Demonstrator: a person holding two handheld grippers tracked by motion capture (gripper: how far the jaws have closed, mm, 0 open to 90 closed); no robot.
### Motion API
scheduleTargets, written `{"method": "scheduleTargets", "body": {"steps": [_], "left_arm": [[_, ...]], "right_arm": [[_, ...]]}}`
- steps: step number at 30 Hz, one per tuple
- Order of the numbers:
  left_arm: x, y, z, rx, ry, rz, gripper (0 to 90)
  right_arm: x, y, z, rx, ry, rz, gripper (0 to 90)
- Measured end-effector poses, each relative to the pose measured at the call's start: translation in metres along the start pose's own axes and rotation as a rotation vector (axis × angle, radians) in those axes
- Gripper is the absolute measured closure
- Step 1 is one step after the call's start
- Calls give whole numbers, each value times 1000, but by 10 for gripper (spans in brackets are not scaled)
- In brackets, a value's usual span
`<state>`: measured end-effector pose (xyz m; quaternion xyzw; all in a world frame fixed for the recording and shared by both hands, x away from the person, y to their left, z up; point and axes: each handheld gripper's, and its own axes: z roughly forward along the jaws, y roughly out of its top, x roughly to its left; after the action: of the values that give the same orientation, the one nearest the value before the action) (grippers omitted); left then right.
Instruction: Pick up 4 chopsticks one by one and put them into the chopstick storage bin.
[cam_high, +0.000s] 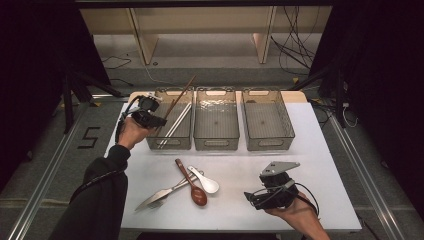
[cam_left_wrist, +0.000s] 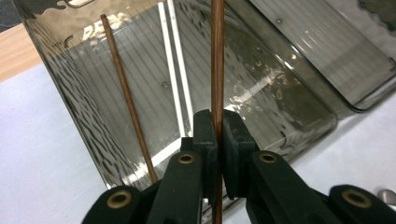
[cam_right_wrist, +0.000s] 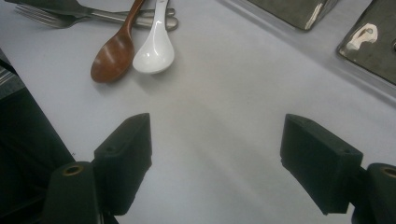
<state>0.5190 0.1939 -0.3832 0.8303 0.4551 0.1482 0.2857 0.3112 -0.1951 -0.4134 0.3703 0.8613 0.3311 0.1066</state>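
Note:
My left gripper is shut on a thin brown chopstick, which slants up over the left smoky plastic bin. Inside that bin lie a second brown chopstick and a pair of white chopsticks. On the white table near the front, my right gripper stands open with nothing between its jaws. A wooden spoon and a white spoon lie to its left.
A fork and a knife lie crossed under the spoons. The middle bin and the right bin stand in a row with the left one at the back of the table.

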Motion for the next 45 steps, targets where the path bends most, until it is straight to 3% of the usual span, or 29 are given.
{"method": "scheduleTargets", "body": {"steps": [8, 18, 21, 25, 28, 32, 41, 45], "left_arm": [[9, -4, 10, 6, 30, -40, 849], [14, -10, 21, 18, 39, -63, 840], [15, -11, 19, 8, 30, -90, 756], [8, -11, 7, -1, 26, -46, 636], [1, -11, -3, 3, -20, -36, 545], [-13, -17, -17, -5, -46, 26, 424], [-48, -33, -31, -60, -147, 83, 315], [-62, -37, -28, -59, -153, 144, 312]], "right_arm": [[1, 0, 0, 6, 2, -4, 259], [1, 0, 1, 11, 9, -9, 261], [1, 0, 1, 13, 11, -9, 262], [1, 0, 1, 12, 10, -5, 262], [1, 0, 1, 15, 11, -5, 263], [2, 0, 1, 15, 11, -6, 262], [2, 0, 2, 17, 8, -2, 263], [2, 0, 2, 15, 9, -1, 263]]}}
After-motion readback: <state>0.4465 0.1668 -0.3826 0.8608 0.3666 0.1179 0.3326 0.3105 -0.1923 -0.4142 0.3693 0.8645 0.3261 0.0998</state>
